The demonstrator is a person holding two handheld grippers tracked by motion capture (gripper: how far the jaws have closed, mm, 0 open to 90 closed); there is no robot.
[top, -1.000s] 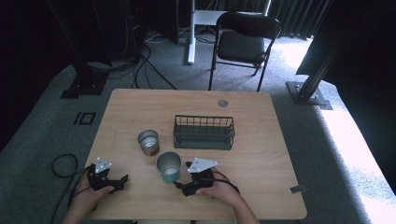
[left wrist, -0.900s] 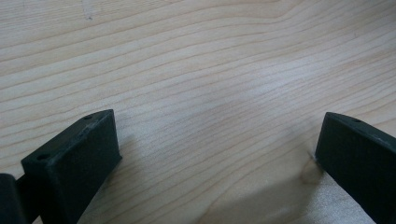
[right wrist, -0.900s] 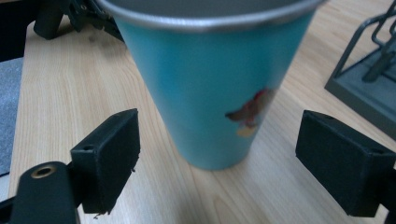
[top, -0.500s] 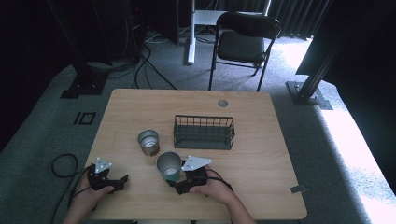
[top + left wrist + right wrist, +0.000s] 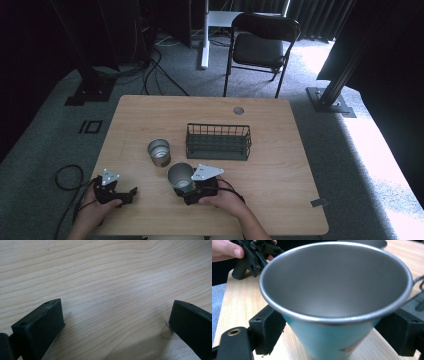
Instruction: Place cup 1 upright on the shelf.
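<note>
On the wooden worktop [image 5: 280, 150], the right gripper [image 5: 187, 192], held low at the near edge, has its fingers around the teal metal cup [image 5: 180, 177]. The left gripper [image 5: 131, 192] rests near-left, fingers wide, empty.

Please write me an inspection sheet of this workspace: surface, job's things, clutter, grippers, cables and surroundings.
Surface: wooden table, clean, with a round grommet hole.
Job's things: blue metal cup upright between the right jaws; second metal cup standing apart; wire basket empty.
Clutter: nothing seen.
Grippers: right hand-held gripper jaws either side of the blue cup, contact unclear; left hand-held gripper open over bare wood.
Cables: one loops off the table's left edge; more on the floor.
Surroundings: folding chair, grey carpet.
</note>
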